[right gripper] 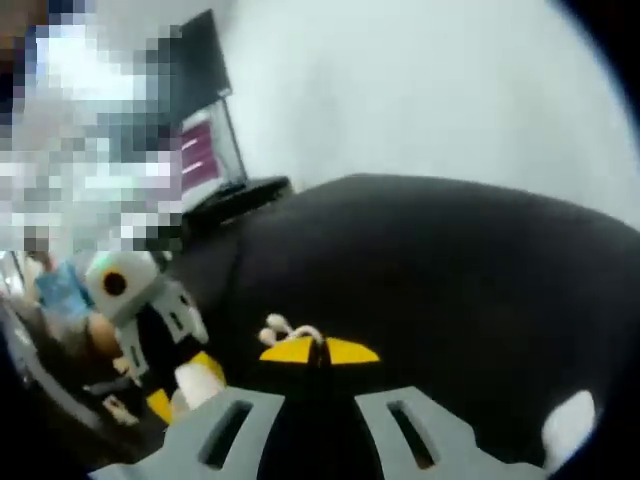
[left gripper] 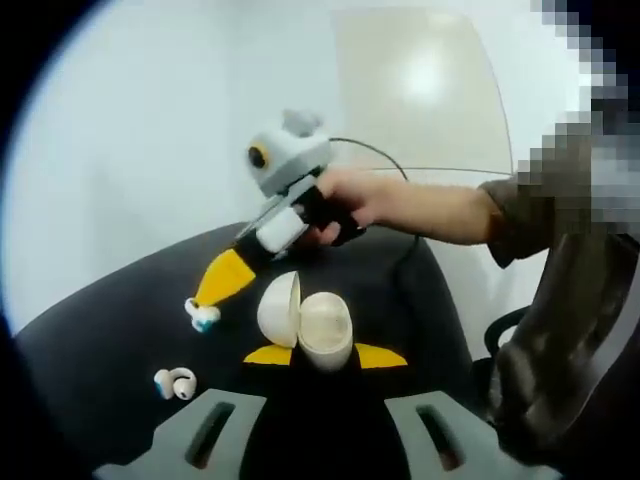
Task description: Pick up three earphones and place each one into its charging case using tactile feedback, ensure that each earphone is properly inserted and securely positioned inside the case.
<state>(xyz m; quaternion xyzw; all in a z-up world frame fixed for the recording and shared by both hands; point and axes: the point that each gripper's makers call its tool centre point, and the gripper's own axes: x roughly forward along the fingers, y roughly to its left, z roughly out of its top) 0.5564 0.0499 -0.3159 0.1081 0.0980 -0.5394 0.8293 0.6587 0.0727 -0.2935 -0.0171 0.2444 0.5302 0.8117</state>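
In the left gripper view, nearest to us, our left gripper (left gripper: 326, 356) has its yellow-tipped jaws closed on the open charging case (left gripper: 305, 326), an egg-shaped cream shell whose lid stands hinged up to the left while the body sits between the tips. Just beyond and to the left, a loose white earphone (left gripper: 175, 383) lies on the black table (left gripper: 110, 330), well apart from the case. Farther on, our right gripper (left gripper: 203, 314) reaches in from the right, held by a hand (left gripper: 375, 205) at the end of a dark sleeve (left gripper: 520, 215); its yellow jaws come together on a second white earphone (left gripper: 204, 317), which hangs at the tips just above the table surface, to the left of the case lid. A thin cable (left gripper: 400, 165) trails from that gripper toward a pale panel against the white wall.

In the right gripper view, the yellow tips close nearly to touching at the bottom centre, pinching the same small white earphone (right gripper: 285, 330), which pokes out on their left side. To the left we see the left gripper (right gripper: 185, 385), holding something pale at its yellow tip. Beyond the black table (right gripper: 450, 280), a dark monitor (right gripper: 205, 130) with a pink stripe stands near the white wall.
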